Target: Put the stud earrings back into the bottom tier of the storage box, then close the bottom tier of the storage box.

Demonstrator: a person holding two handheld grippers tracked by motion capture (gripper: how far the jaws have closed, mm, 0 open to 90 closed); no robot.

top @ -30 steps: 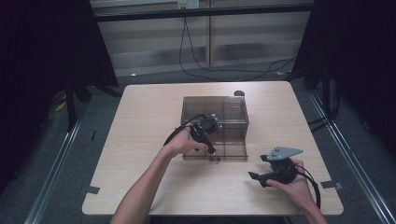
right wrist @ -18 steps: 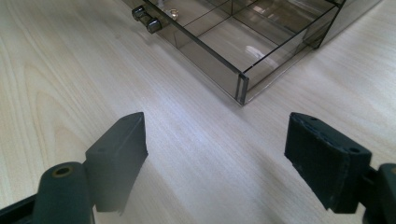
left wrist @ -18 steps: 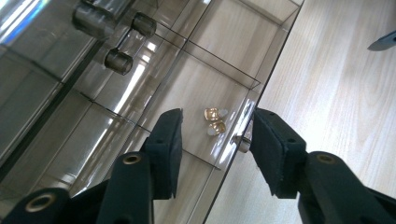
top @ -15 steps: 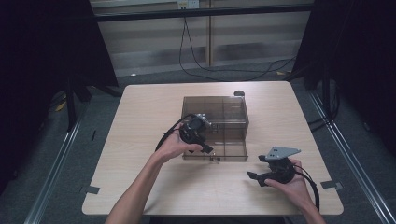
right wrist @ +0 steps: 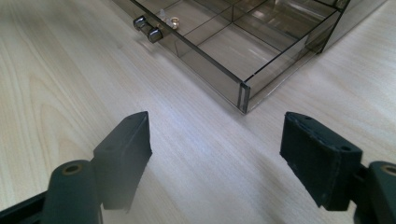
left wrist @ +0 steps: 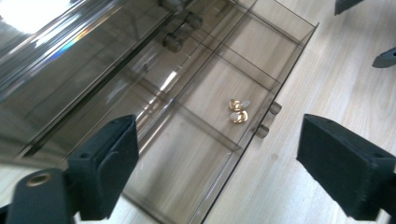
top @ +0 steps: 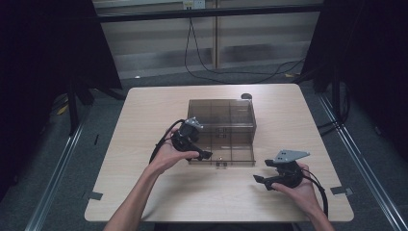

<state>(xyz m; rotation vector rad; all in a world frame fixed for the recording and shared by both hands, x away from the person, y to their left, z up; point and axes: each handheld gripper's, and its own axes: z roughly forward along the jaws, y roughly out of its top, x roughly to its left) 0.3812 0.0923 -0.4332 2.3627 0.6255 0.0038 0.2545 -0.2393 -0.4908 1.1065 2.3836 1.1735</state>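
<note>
High view
Table: pale wood, rounded corners, dark floor around it.
Box: smoky clear plastic, mid-table, split into compartments.
Drawer: pulled out toward the near edge, knobs at its front.
Left gripper: held just left of the drawer, at its near left corner, jaw tips pointing right.
Right gripper: near right part of the table, apart from the box, grey plate on top, cable trailing to the right.

Left gripper view
Jaws: spread wide, just been opening, nothing pinched between them.
Drawer: below and between the jaws, open, dividers visible.
Earrings: small gold pair lying in a front compartment, just behind the knobs.
Table: bare wood to the right of the drawer.

Right gripper view
Jaws: spread wide, just been closing slightly, nothing between them but table.
Drawer: far side of the picture, its corner pointing at the gap between the jaws.
Knobs: two dark metal ones on the front wall.
Earrings: gold, just behind the knobs inside the drawer.
</note>
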